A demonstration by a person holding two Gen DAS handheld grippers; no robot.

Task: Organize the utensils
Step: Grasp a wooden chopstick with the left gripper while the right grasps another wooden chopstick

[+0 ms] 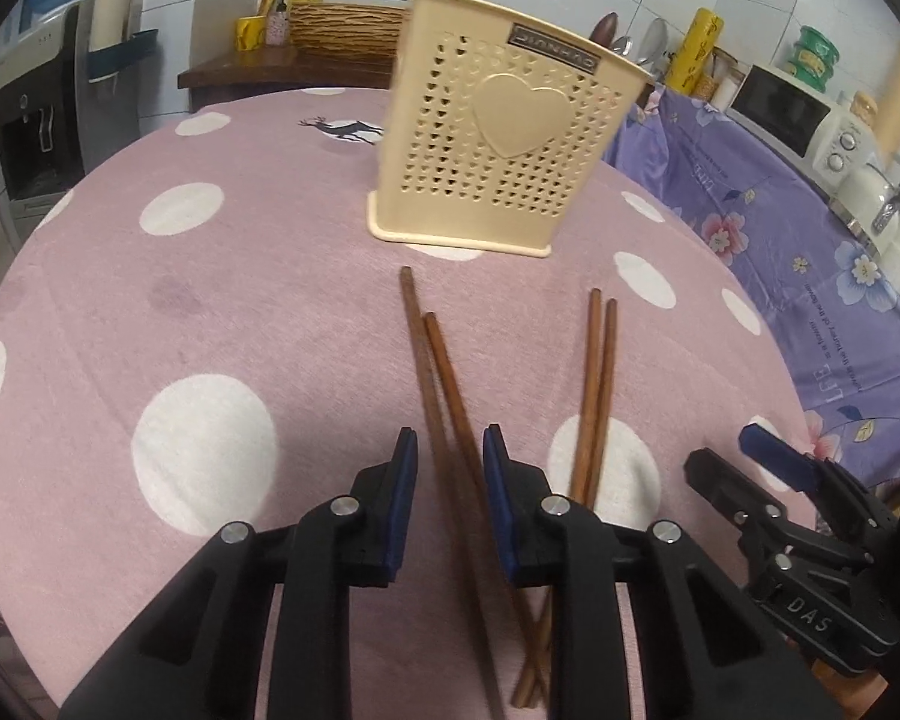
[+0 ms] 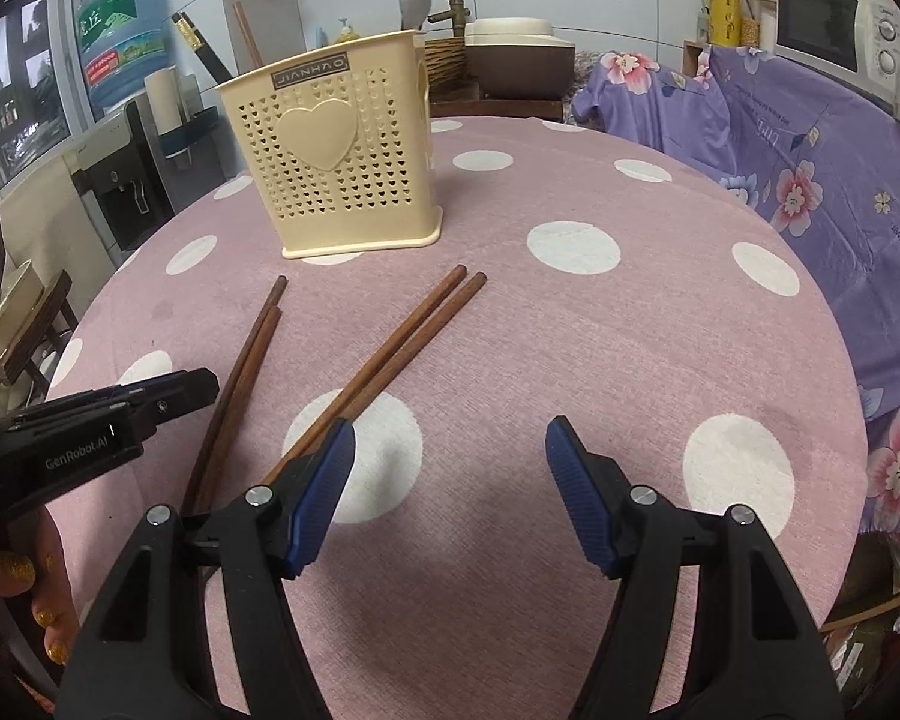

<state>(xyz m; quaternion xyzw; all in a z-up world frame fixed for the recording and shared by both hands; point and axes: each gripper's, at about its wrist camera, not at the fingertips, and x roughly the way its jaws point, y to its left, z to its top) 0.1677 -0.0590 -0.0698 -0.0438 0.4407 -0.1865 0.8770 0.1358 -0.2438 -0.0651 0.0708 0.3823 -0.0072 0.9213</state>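
A cream perforated utensil holder (image 1: 498, 138) with a heart on its side stands upright on the pink polka-dot table; it also shows in the right wrist view (image 2: 336, 168). Two pairs of brown wooden chopsticks lie in front of it. The left pair (image 1: 444, 384) runs between the fingers of my left gripper (image 1: 450, 450), which is open around it, not closed. The right pair (image 1: 597, 396) lies beside it. In the right wrist view the left pair (image 2: 240, 384) and right pair (image 2: 390, 360) show; my right gripper (image 2: 450, 444) is open and empty, just right of the right pair.
The round table (image 1: 210, 312) has a pink cloth with white dots. A purple floral cloth (image 2: 810, 180) covers a counter to the right with a microwave (image 2: 834, 30). A water dispenser (image 2: 126, 180) stands left. A dark utensil sticks out of the holder (image 2: 201, 51).
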